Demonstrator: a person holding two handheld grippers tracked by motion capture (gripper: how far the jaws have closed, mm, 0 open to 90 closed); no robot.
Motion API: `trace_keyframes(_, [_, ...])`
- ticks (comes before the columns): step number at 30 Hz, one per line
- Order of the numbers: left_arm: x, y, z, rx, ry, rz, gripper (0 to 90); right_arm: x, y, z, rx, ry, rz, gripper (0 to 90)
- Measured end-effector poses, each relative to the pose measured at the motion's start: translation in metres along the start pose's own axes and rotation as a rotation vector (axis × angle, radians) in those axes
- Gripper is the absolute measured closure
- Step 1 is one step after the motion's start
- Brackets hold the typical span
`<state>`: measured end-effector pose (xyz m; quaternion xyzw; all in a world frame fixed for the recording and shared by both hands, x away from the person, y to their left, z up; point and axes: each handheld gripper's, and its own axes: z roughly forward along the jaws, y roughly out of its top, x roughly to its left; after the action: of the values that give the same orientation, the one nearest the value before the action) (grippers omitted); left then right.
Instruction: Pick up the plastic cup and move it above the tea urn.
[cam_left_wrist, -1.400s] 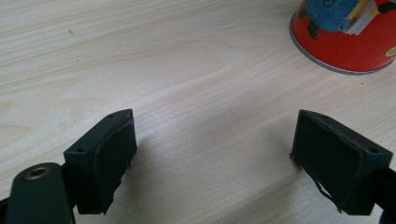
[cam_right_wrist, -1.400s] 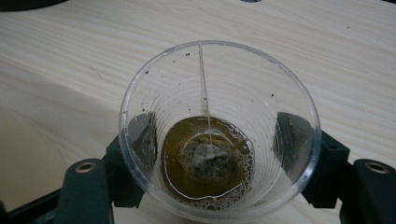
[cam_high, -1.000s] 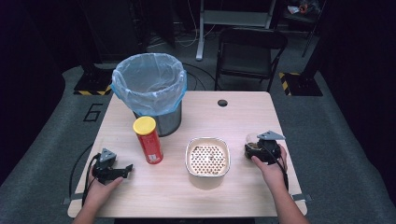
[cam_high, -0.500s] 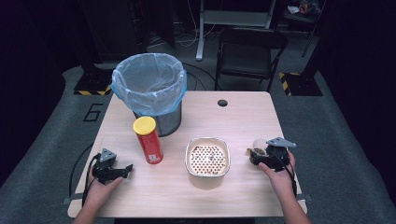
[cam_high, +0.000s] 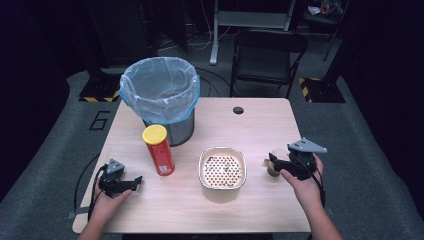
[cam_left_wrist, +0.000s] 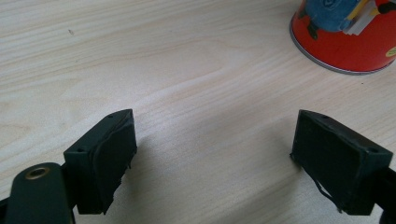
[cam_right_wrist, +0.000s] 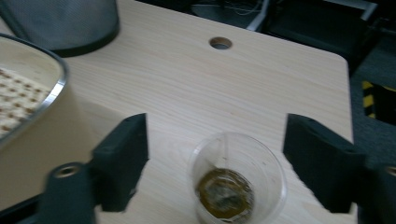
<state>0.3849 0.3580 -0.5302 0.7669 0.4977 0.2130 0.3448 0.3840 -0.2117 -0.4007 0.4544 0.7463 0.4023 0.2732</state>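
You're bringing your right gripper (cam_high: 274, 162) down and toward you, jaws wide around the clear cup (cam_right_wrist: 237, 177) beside the bowl (cam_high: 202, 172), so a grasp looks near. Your left gripper (cam_high: 134, 181) is resting wide open.

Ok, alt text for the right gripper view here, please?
A clear plastic cup with a brownish lump at its bottom stands on the wooden table between the open black jaws of the right gripper, untouched. A metal-rimmed bowl sits at left, a mesh bin's base behind it.
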Motion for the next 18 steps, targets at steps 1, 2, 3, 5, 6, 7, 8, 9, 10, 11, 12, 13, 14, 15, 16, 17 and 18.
trace_keyframes(1, [0.000, 0.000, 0.000, 0.001, 0.000, 0.001, 13.4, 0.004, 0.004, 0.001, 0.002, 0.028, -0.007, 41.0])
trace_keyframes(2, [0.000, 0.000, 0.000, 0.002, 0.000, 0.002, 13.4, 0.008, 0.008, 0.003, 0.004, 0.053, -0.021, 44.1])
trace_keyframes(3, [0.000, 0.000, 0.000, 0.001, -0.001, 0.002, 13.4, 0.014, 0.011, 0.006, 0.005, 0.068, -0.027, 45.9])
trace_keyframes(5, [0.000, 0.000, 0.000, 0.001, 0.000, 0.001, 13.4, 0.024, 0.017, 0.012, -0.017, 0.084, -0.047, 47.5])
trace_keyframes(6, [0.000, 0.000, 0.000, 0.001, -0.001, 0.001, 13.3, 0.029, 0.019, 0.015, -0.026, 0.099, -0.049, 48.3])
trace_keyframes(7, [0.000, 0.000, 0.000, 0.001, 0.000, 0.001, 13.4, 0.033, 0.022, 0.018, -0.026, 0.113, -0.047, 49.5])
trace_keyframes(8, [0.000, 0.000, 0.000, 0.001, 0.000, 0.000, 13.4, 0.037, 0.025, 0.022, -0.022, 0.131, -0.042, 51.5])
trace_keyframes(9, [0.000, 0.000, 0.000, 0.001, -0.001, -0.001, 13.4, 0.044, 0.029, 0.031, 0.003, 0.169, -0.040, 57.4])
trace_keyframes(10, [0.000, 0.000, 0.000, 0.001, -0.001, 0.000, 13.4, 0.047, 0.031, 0.035, 0.024, 0.182, -0.033, 58.5])
trace_keyframes(11, [0.000, 0.000, 0.000, 0.001, -0.001, 0.000, 13.4, 0.050, 0.032, 0.040, 0.036, 0.188, -0.045, 59.1])
trace_keyframes(12, [0.000, 0.000, 0.000, 0.000, 0.000, 0.000, 13.4, 0.050, 0.032, 0.040, 0.036, 0.188, -0.045, 59.1])
trace_keyframes(13, [0.000, 0.000, 0.000, 0.000, 0.000, 0.000, 13.4, 0.056, 0.032, 0.047, 0.062, 0.215, -0.048, 61.0])
trace_keyframes(14, [0.000, 0.000, 0.000, 0.000, 0.000, -0.001, 13.4, 0.056, 0.032, 0.047, 0.062, 0.215, -0.048, 61.0])
trace_keyframes(15, [0.000, 0.000, 0.000, 0.000, -0.001, -0.001, 13.4, 0.058, 0.031, 0.051, 0.076, 0.233, -0.048, 62.1])
trace_keyframes(16, [0.000, 0.000, 0.000, 0.003, -0.003, -0.002, 13.4, 0.060, 0.030, 0.053, 0.089, 0.239, -0.055, 63.6])
trace_keyframes(17, [0.000, 0.000, 0.000, -0.001, -0.007, 0.000, 13.3, 0.064, 0.028, 0.057, 0.117, 0.239, -0.077, 67.7])
trace_keyframes(18, [0.000, 0.000, 0.000, 0.006, -0.010, 0.008, 13.3, 0.064, 0.028, 0.057, 0.117, 0.239, -0.077, 67.7])
